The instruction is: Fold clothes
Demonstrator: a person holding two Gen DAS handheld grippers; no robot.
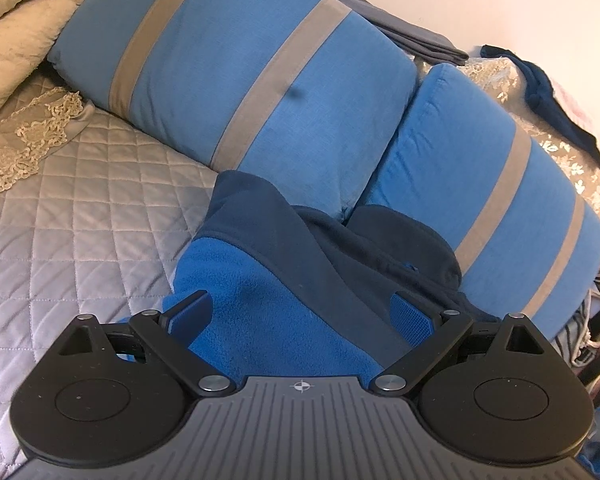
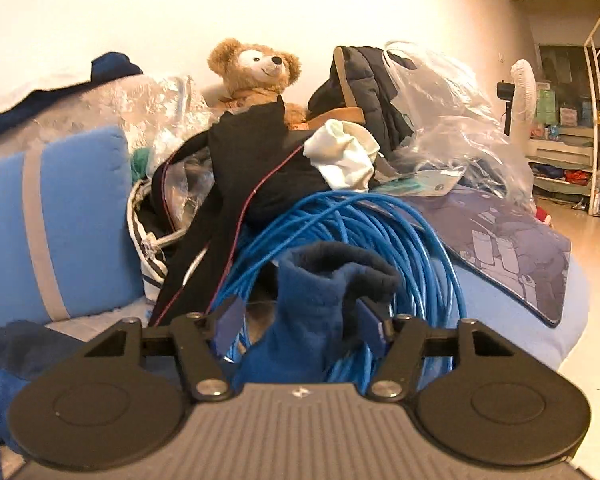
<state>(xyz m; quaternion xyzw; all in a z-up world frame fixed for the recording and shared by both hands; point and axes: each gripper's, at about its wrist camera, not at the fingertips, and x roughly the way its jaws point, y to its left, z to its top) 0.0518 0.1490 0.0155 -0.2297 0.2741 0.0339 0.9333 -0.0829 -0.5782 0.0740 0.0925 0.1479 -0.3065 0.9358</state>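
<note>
The left hand-held gripper (image 1: pixel 302 312) stands wide, its two blue pads spread to either side of a blue fleece garment (image 1: pixel 276 300) without pinching it. The fleece is bright blue with a dark navy band and collar, and it lies on a grey quilted bedspread (image 1: pixel 84 216), its navy end bunched against two blue striped pillows (image 1: pixel 260 80). A folded grey cloth (image 1: pixel 412 32) rests behind the pillows, and a beige lace-edged blanket (image 1: pixel 24 36) sits at the far left.

The right hand-held gripper (image 2: pixel 302 326) is also spread, with a navy-edged cuff of the same fleece (image 2: pixel 320 300) standing up between its pads; the fabric seems to touch only the right-side pad, so no firm grip shows. Directly behind the cuff lies a coil of blue cable (image 2: pixel 380 232), crowding the space. Past it are black clothes (image 2: pixel 244 168), a white cloth (image 2: pixel 344 156), a teddy bear (image 2: pixel 256 72), clear plastic bags (image 2: pixel 452 120) and a printed mat (image 2: pixel 512 252).
</note>
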